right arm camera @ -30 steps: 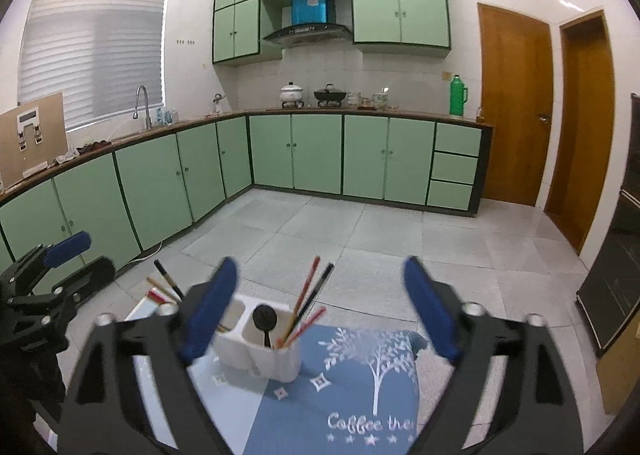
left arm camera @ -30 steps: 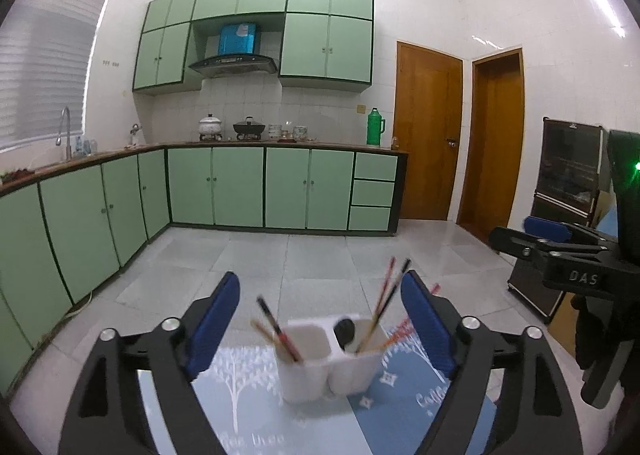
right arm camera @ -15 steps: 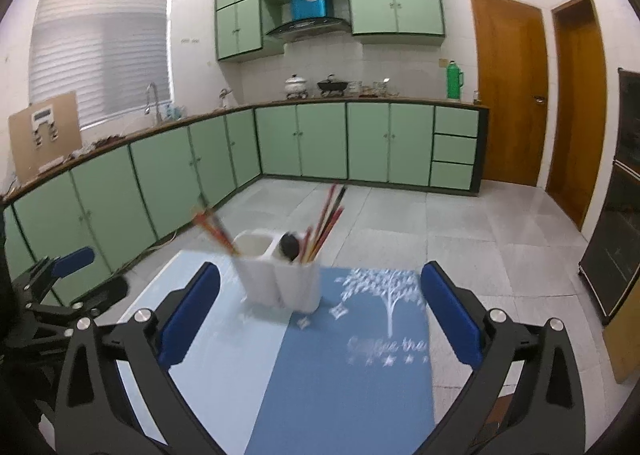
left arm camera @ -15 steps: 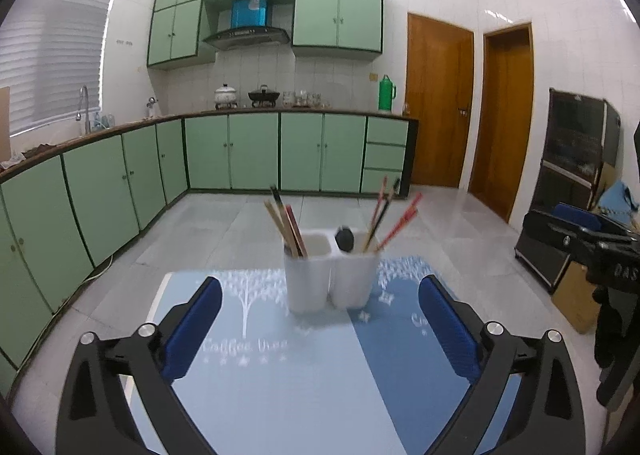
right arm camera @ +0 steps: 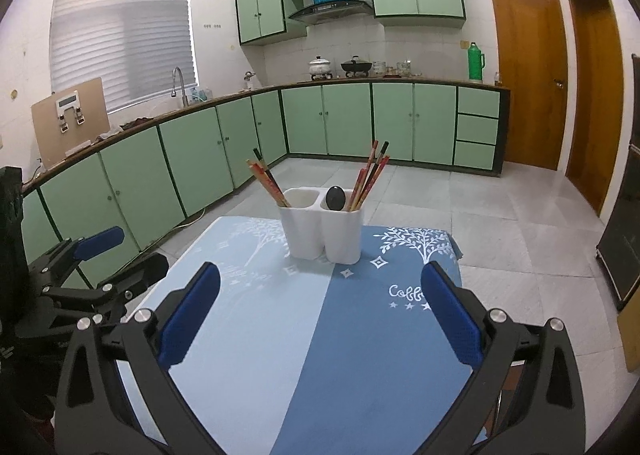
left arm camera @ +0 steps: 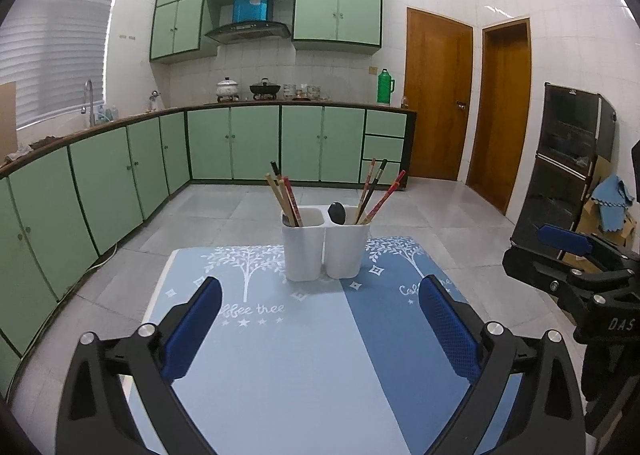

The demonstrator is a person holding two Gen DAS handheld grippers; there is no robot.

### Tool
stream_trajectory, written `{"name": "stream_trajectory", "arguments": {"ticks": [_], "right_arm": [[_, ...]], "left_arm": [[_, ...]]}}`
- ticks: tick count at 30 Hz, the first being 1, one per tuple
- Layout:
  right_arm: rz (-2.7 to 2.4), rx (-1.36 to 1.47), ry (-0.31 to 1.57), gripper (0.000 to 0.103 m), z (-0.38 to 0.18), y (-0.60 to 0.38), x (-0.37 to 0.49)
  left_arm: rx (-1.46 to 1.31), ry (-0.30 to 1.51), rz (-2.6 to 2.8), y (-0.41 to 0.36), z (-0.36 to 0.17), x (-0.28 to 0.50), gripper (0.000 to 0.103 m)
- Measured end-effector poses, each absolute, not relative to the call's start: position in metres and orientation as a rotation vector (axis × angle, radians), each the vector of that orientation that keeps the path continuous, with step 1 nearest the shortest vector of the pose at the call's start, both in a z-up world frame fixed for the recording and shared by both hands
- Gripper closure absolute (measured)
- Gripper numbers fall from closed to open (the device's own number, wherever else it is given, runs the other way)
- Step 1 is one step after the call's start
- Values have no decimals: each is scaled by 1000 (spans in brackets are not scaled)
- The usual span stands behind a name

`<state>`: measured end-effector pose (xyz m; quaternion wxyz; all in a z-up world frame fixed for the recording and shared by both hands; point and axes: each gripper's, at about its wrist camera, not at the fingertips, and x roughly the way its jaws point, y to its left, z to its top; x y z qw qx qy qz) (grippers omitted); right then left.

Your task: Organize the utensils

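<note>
1. The white plastic two-compartment utensil holder (left arm camera: 325, 245) stands upright just above the centre of the frame, on the far part of a blue two-tone tablecloth printed with white trees (left arm camera: 312, 355).
2. Its left compartment holds a bundle of tan and red chopsticks (left arm camera: 283, 194) leaning to the upper left.
3. Its right compartment holds a black spoon (left arm camera: 337, 212) and red and dark chopsticks (left arm camera: 378, 191) leaning to the upper right.
4. The left gripper (left arm camera: 320, 329), with blue pads on black fingers, fills the lower frame; its jaws are spread wide with nothing between them.
5. The right gripper (right arm camera: 320, 321) is likewise spread wide and empty, well short of the holder.
6. Green kitchen cabinets (left arm camera: 256, 143) line the background.
</note>
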<state>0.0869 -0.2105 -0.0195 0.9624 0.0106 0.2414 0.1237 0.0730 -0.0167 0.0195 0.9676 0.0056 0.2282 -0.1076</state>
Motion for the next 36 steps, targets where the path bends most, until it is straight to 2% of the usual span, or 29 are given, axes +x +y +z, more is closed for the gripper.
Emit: {"name": "stream_trajectory", "arguments": {"ticks": [36], "right_arm": [[267, -4, 483, 6, -17, -199, 72]], "left_arm": [[7, 433, -195, -13, 25, 52, 6]]}}
